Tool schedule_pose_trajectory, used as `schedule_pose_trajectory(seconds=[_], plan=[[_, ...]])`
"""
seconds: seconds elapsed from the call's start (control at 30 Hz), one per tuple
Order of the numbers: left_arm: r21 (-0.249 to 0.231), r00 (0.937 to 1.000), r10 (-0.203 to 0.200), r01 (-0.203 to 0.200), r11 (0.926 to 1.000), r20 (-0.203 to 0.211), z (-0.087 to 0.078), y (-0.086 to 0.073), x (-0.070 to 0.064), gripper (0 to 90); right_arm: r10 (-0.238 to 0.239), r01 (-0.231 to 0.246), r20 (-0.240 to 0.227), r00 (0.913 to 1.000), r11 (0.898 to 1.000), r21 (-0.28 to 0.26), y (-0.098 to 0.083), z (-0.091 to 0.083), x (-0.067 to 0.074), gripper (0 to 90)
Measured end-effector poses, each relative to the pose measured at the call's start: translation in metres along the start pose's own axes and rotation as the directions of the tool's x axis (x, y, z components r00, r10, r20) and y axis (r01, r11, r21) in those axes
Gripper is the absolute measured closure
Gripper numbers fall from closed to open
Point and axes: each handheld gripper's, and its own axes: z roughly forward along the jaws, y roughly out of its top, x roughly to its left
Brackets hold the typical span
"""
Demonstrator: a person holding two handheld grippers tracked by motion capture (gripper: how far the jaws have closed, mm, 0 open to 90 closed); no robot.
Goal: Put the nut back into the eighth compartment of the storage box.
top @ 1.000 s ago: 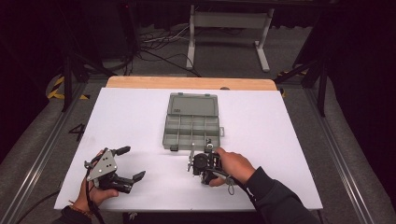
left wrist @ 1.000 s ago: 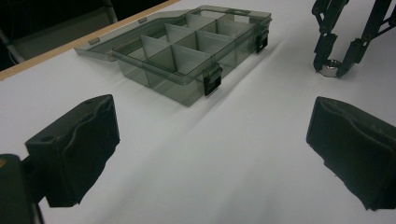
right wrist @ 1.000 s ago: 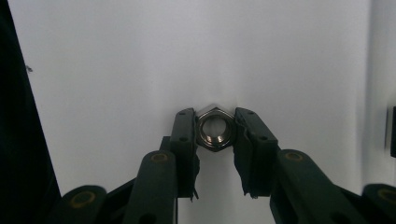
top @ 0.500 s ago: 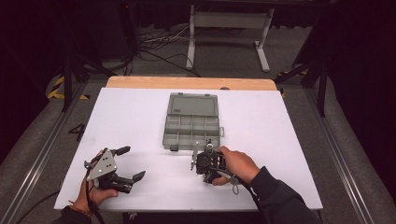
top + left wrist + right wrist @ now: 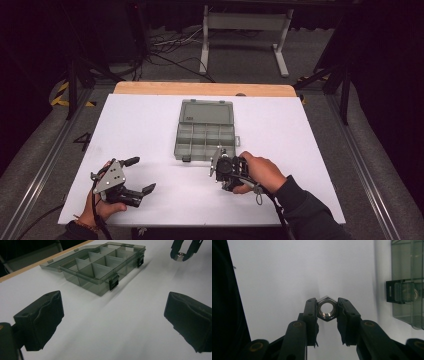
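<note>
Since the earlier frames the right gripper (image 5: 218, 167) has lifted a bit off the white table (image 5: 300, 150) w/ the hex nut (image 5: 326, 308) pinched flat-to-flat between its pads; left gripper (image 5: 136, 175) hasn't shifted. Nut sits at the jaw tips, threaded bore facing the right gripper view's camera, clear of the tabletop, just near of the organizer box (image 5: 205, 136). Box is grey translucent plastic, lid (image 5: 206, 110) swung open flat on the far side, black latches on the near wall; dividers split it into approx. two rows of compartments, and those visible look empty, tho far ones can't be told for sure. Left gripper rests near-left on the table, jaws spread wide, nothing between them.
</note>
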Motion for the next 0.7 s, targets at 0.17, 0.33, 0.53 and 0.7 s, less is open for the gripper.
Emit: schedule_pose_trajectory(seconds=[0.17,0.33,0.53,0.7], plan=[[0.001,1.0,0.002,-0.002,1.0,0.002,0.0,0.0,0.0,3.0,0.006,-0.006,0.012,0.9999,1.0,-0.007,-0.003,-0.007,-0.003,70.4],[0.001,1.0,0.002,-0.002,1.0,0.002,0.0,0.0,0.0,3.0,0.01,-0.01,0.022,0.9997,1.0,-0.01,-0.005,-0.011,-0.005,70.4],[0.002,1.0,0.002,-0.002,1.0,0.004,0.0,0.0,0.0,3.0,0.018,-0.017,0.027,0.9995,1.0,-0.011,-0.006,-0.016,-0.008,70.4],[0.002,1.0,0.002,-0.002,1.0,0.004,0.0,0.0,0.0,3.0,0.019,-0.019,0.033,0.9993,1.0,-0.01,-0.007,-0.019,-0.01,70.4]])
